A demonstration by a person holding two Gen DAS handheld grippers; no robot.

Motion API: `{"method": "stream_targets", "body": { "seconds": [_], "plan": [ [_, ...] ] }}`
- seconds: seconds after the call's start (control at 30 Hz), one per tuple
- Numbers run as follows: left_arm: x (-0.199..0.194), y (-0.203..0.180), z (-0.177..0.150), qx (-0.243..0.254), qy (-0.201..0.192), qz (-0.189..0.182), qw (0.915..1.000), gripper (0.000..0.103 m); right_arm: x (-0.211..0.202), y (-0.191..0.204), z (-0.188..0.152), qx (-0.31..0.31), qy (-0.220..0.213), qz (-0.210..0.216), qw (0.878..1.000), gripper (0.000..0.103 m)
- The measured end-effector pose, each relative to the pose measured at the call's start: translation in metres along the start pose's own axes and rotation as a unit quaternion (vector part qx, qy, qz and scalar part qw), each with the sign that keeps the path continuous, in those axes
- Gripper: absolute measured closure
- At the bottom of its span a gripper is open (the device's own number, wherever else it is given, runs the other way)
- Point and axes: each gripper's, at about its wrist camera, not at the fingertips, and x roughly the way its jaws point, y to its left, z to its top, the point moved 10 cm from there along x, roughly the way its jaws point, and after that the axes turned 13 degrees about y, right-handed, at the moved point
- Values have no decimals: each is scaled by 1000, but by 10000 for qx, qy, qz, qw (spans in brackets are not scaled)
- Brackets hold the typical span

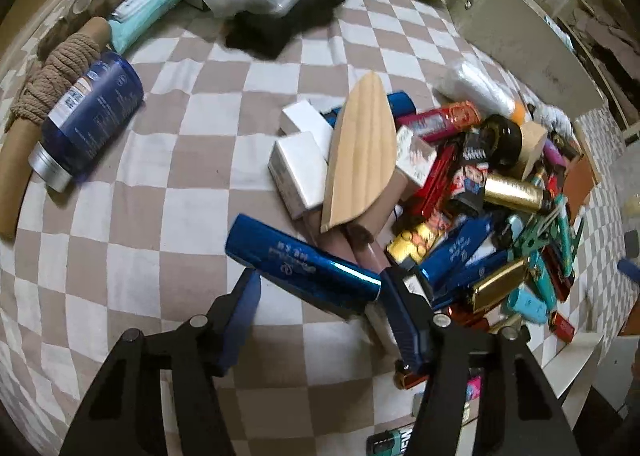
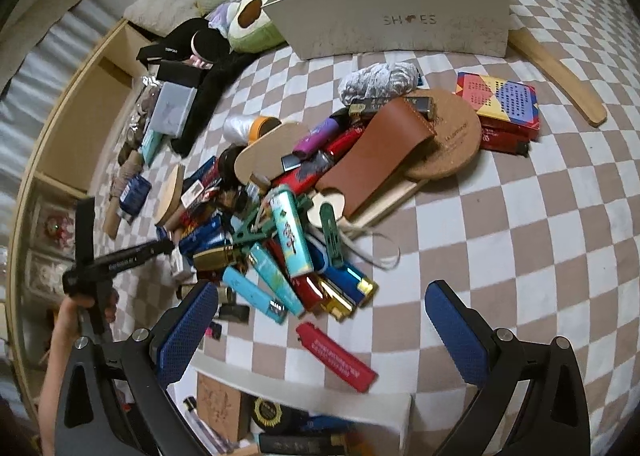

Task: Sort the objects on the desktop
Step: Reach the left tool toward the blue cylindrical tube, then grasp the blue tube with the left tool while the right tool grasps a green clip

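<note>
In the left wrist view my left gripper (image 1: 319,278) points down at the edge of a pile of small boxes and lighters (image 1: 480,207). Its blue pads (image 1: 240,308) touch both sides of a shiny blue box (image 1: 300,264), which sits tilted just above the checked cloth (image 1: 160,236). The right wrist view shows my right gripper (image 2: 320,320) open wide over the near side of the same pile (image 2: 280,223). A flat red box (image 2: 336,356) lies on the cloth between its fingers, untouched. The left gripper (image 2: 120,254), held by a hand (image 2: 76,316), appears at that view's left edge.
A white box marked SHOES (image 2: 400,23) stands at the back with an avocado cushion (image 2: 256,19) beside it. A white tray (image 2: 312,400) with items sits close under the right gripper. A blue bottle (image 1: 92,119), a rope roll (image 1: 52,79) and a wooden leaf-shaped board (image 1: 360,151) lie nearby.
</note>
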Motion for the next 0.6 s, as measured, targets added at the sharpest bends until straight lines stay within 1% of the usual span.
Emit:
{"method": "stream_targets", "body": {
  "seconds": [0.03,0.07,0.1,0.13,0.17,0.23,0.3,0.37,0.4,0.6],
  "plan": [
    [0,1,0,3,-18,31,10000,41,3,1,3,-28,30,12,10000,6],
    [0,2,0,-14,-20,69,10000,39,6,2,5,-57,61,23,10000,9],
    [-1,4,1,-33,-37,107,9999,36,12,2,8,-102,121,-67,9999,14],
    [-2,6,2,-56,-74,146,9999,27,18,2,11,-148,183,-162,9996,20],
    [-3,7,4,-63,-120,180,9997,21,24,3,14,-195,244,-257,9992,24],
    [-6,9,7,-21,-205,204,9996,19,35,2,17,-279,357,-439,9980,37],
    [-7,9,11,31,-258,186,9995,18,45,-1,20,-332,443,-630,9965,45],
    [-7,9,15,98,-286,147,9994,12,54,-5,23,-352,501,-833,9946,53],
    [-7,9,17,131,-299,128,9994,12,57,-7,24,-358,521,-913,9938,57],
    [-2,7,22,432,-295,164,9985,11,70,-15,30,-333,577,-1012,9926,58]
  ]
}}
